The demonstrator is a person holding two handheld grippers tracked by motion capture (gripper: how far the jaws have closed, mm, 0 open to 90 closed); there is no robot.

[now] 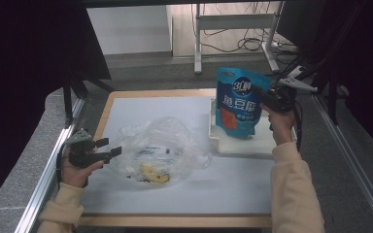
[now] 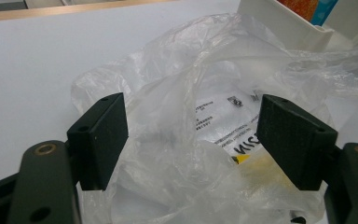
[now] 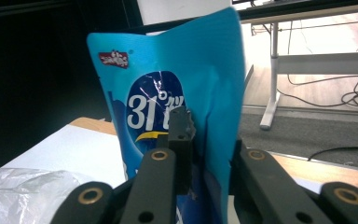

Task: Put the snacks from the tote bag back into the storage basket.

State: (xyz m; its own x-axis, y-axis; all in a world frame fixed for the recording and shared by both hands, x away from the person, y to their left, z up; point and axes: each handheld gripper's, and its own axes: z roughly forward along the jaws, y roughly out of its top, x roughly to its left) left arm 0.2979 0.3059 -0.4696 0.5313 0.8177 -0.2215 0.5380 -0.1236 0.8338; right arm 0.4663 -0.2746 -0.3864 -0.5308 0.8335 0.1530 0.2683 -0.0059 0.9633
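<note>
A blue snack pouch (image 1: 238,104) with white lettering stands upright over the white tray (image 1: 252,144) at the table's right. My right gripper (image 1: 266,100) is shut on the pouch's right edge; in the right gripper view the pouch (image 3: 168,88) is pinched between the jaws, which stand close together. A crumpled clear plastic bag (image 1: 160,151) with something yellow inside lies mid-table. My left gripper (image 1: 110,148) is open at the bag's left edge. In the left gripper view the bag (image 2: 205,126) spreads between and beyond the wide-apart jaws.
The white mat (image 1: 175,109) covers a wooden board (image 1: 126,94). The white tray's wall (image 2: 279,25) rises just past the bag. Metal rails run along both table sides, and a desk frame (image 1: 233,22) with cables stands beyond the far edge.
</note>
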